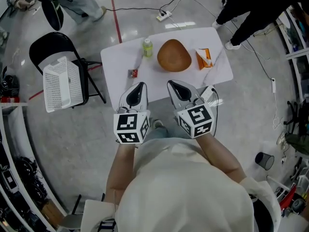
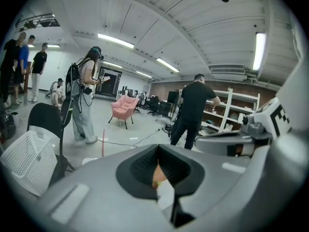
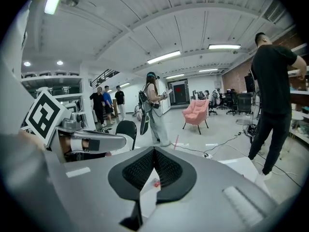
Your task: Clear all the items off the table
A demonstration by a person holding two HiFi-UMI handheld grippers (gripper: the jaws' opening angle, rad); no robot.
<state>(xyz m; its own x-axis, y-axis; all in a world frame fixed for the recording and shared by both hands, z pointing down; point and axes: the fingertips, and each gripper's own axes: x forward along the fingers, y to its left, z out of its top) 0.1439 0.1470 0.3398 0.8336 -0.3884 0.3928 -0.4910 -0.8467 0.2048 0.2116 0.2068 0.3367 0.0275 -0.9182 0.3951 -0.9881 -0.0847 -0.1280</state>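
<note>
While a person stands at the near edge of a white rectangular worktop (image 1: 116, 79), both hand-held grippers hover side by side over that edge, pointing at the things on it. The left gripper (image 1: 140, 87) has its jaws pressed together with nothing between them, as its own view confirms (image 2: 157, 149). The right gripper (image 1: 174, 86) is likewise fully closed and empty (image 3: 153, 151).

Four things lie on the worktop:
- a small red packet (image 1: 133, 73), just ahead of the left gripper
- a small green bottle (image 1: 147, 48), upright near the far edge
- a round brown bowl (image 1: 174, 55), just right of the bottle
- an orange carton (image 1: 204, 58), right of the bowl

Left of the worktop, a white perforated plastic basket (image 1: 60, 83) rests on a black folding chair (image 1: 53, 45).
</note>
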